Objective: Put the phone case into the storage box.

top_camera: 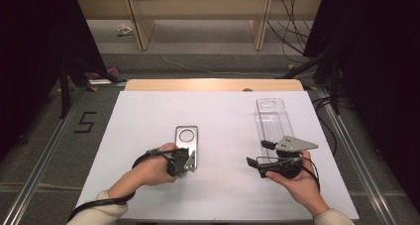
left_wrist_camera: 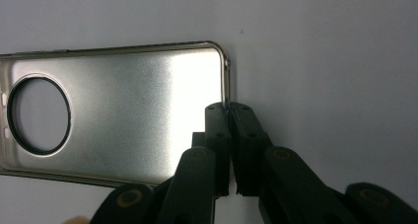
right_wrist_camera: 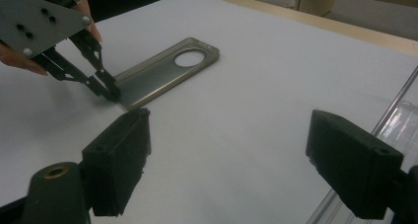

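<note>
A silver metal phone case (top_camera: 186, 138) with a round camera hole lies flat on the white table sheet (top_camera: 148, 116), hole end away from the person. My left gripper (top_camera: 190, 163) is shut on the thin rim of its near short end; in the left gripper view the pads (left_wrist_camera: 219, 123) pinch that rim of the case (left_wrist_camera: 123, 110) by its corner. My right gripper (top_camera: 256, 153) is open and holds nothing, jaws wide apart, just before the near end of a clear plastic box (top_camera: 272, 118). The right gripper view shows the case (right_wrist_camera: 162, 73) and the left gripper (right_wrist_camera: 111, 93) beyond its own open jaws.
The clear box's edge (right_wrist_camera: 394, 120) lies close to the right jaw. A wooden strip (top_camera: 213, 84) borders the sheet's far side. Dark curtains, cables and shelf legs stand beyond the table. Bare sheet lies between the two grippers.
</note>
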A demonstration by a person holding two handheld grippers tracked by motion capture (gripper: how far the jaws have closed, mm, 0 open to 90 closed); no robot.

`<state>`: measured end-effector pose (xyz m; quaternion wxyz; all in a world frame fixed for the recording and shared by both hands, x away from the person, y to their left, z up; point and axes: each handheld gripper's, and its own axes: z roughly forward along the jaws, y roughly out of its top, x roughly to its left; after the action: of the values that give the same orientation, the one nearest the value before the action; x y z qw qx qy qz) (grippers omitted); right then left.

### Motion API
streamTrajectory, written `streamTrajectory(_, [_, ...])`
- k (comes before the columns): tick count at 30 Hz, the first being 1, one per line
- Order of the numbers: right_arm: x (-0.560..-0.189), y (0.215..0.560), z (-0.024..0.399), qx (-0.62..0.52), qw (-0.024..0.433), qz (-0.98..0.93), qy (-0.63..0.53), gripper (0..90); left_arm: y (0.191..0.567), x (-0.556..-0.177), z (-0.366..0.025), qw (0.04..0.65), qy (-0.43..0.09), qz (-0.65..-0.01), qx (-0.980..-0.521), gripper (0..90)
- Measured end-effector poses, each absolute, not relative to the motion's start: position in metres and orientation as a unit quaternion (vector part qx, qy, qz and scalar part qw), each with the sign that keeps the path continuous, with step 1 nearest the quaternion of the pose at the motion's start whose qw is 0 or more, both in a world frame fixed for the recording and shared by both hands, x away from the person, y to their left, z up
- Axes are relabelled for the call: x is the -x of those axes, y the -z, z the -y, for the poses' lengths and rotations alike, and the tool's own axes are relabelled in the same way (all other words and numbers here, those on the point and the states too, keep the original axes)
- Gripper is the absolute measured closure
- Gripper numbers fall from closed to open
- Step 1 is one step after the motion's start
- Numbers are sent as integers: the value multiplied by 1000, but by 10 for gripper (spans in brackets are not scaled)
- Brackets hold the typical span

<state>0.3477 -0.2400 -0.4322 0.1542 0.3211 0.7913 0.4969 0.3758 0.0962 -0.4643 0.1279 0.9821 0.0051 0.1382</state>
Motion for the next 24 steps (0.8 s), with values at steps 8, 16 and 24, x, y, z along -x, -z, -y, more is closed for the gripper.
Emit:
streamTrajectory(8, [-348, 432, 240, -321, 154, -792, -496, 185, 464, -375, -97, 128, -139, -5, -982, 870])
streamTrajectory(16, [-348, 432, 240, -320, 154, -791, -497, 185, 463, -372, -98, 130, -145, 0, -981, 882])
streamTrajectory(24, [-347, 432, 239, -320, 155, -791, -498, 186, 456, -370, -98, 141, -163, 9, -976, 884])
